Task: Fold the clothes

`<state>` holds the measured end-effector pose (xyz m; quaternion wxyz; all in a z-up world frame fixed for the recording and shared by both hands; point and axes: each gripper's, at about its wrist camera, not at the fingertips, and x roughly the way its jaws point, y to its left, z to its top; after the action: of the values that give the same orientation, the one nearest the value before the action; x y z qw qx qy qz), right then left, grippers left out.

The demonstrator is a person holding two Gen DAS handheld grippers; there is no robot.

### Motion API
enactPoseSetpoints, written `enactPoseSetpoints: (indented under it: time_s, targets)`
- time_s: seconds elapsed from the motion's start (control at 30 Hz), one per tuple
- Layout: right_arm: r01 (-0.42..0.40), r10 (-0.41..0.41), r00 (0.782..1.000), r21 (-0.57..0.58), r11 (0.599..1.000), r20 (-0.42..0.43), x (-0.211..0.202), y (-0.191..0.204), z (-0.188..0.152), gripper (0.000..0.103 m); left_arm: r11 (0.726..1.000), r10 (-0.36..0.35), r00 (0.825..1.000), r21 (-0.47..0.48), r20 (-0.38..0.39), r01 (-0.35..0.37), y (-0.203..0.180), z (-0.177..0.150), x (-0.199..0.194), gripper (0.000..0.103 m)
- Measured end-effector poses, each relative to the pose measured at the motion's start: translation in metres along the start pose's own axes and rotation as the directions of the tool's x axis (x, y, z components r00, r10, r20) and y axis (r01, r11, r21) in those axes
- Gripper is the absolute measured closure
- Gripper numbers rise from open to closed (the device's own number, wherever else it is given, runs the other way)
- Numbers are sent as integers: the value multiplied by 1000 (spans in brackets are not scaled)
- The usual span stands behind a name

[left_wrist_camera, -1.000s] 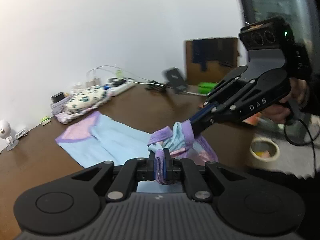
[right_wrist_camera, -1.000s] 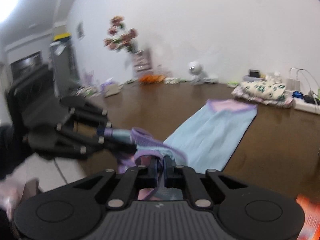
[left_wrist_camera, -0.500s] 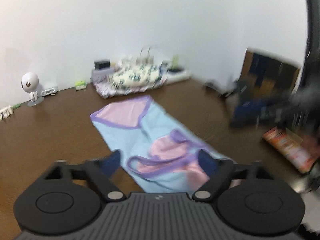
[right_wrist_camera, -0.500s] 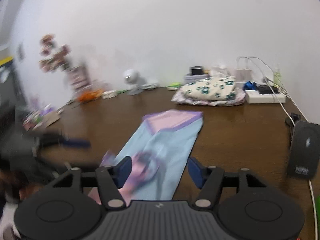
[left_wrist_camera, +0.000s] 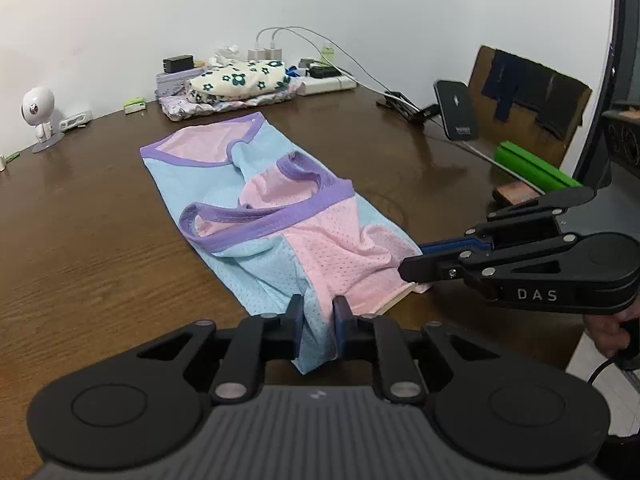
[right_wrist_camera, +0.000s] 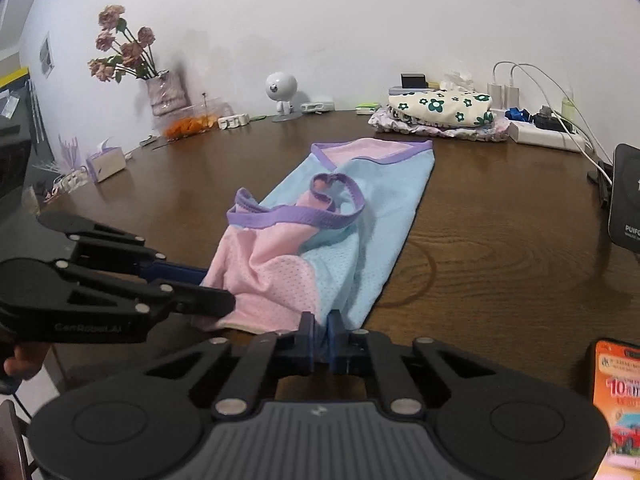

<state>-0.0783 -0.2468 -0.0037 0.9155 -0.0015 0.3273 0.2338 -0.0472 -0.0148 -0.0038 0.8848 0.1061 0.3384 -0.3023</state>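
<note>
At the near edge of the brown wooden surface, the left gripper pinches the blue near corner of the garment, its fingers pressed onto a fold of mesh cloth. Just beside it, the right gripper clamps the same near hem where pink meets blue, its fingers drawn together on the fabric. The garment, a pale blue and pink mesh top with purple trim, lies on the surface stretching away from both grippers, its upper part doubled back so the purple-edged straps rest on its middle. Beyond the garment's far end sits a folded pile of flowered cloth against the wall, with a white power strip beside it. Left of that pile stands a small white round-headed figure.
</note>
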Motion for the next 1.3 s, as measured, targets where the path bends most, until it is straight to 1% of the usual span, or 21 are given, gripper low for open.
enactPoseSetpoints:
  time_s: [0.07,0.2,0.3,0.37,0.43,0.47,0.5,0.53,0.57,0.6,0.67,0.7,0.8,0.93,1.0,1.07,1.1,1.13,1.17,1.3]
  targets:
    - [4,-4,1000,-18,1000,2,-5,6,-4,98,999,-6,1000,32,-12,6,-8,-5,-7,90]
    - [6,-6,1000,-55,998,15,-24,19,-21,98,999,-26,1000,45,-5,26,-18,-21,-23,89]
    - [-18,19,1000,-80,997,12,-38,22,-32,98,1000,-13,1000,27,-15,13,-28,-28,-34,88]
    - [-32,32,999,-93,995,7,-46,22,-36,98,999,15,1000,33,-15,-15,-38,-31,-40,85]
    - [-41,42,999,-102,994,4,-53,22,-40,97,996,62,998,72,-6,-62,-51,-34,-44,79]
    - [-46,47,999,-109,993,7,-56,22,-43,96,992,87,996,92,6,-87,-56,-37,-45,72]
    - [-49,51,999,-113,992,13,-58,22,-45,94,990,110,994,91,14,-111,-58,-39,-45,67]
    - [-51,54,998,-117,992,19,-61,23,-48,93,989,128,992,75,18,-129,-57,-40,-46,62]
    - [-51,55,998,-117,992,28,-62,23,-50,93,990,136,991,45,16,-137,-54,-41,-46,51]
    - [-52,56,998,-112,992,35,-62,22,-51,93,991,131,991,8,13,-131,-48,-41,-47,46]
    - [-55,60,997,-93,994,50,-63,21,-53,92,993,109,994,-52,14,-108,-37,-43,-47,42]
    - [-56,62,997,-92,994,56,-63,20,-54,92,992,107,994,-64,16,-105,-35,-45,-48,41]
    - [-61,67,995,-87,994,73,-62,17,-56,92,992,119,993,-54,24,-118,-35,-48,-50,31]
    - [-64,73,993,-88,994,96,-61,15,-60,93,991,121,992,-61,45,-118,-32,-52,-51,26]
    - [-66,76,991,-97,993,108,-62,15,-62,93,991,124,990,-63,63,-120,-32,-55,-50,19]
    - [-66,78,990,-97,993,119,-62,15,-64,93,990,126,989,-66,83,-121,-31,-59,-50,16]
    - [-66,78,989,-95,993,130,-62,14,-66,93,990,127,988,-66,91,-121,-32,-61,-49,11]
    - [-65,78,987,-94,993,140,-62,14,-68,93,990,127,987,-66,99,-121,-32,-63,-49,8]
    - [-63,77,986,-94,994,149,-62,15,-69,93,990,128,986,-66,108,-121,-33,-65,-49,1]
    - [-45,64,983,-114,992,170,-62,18,-73,92,996,91,988,-37,127,-87,-41,-68,-50,0]
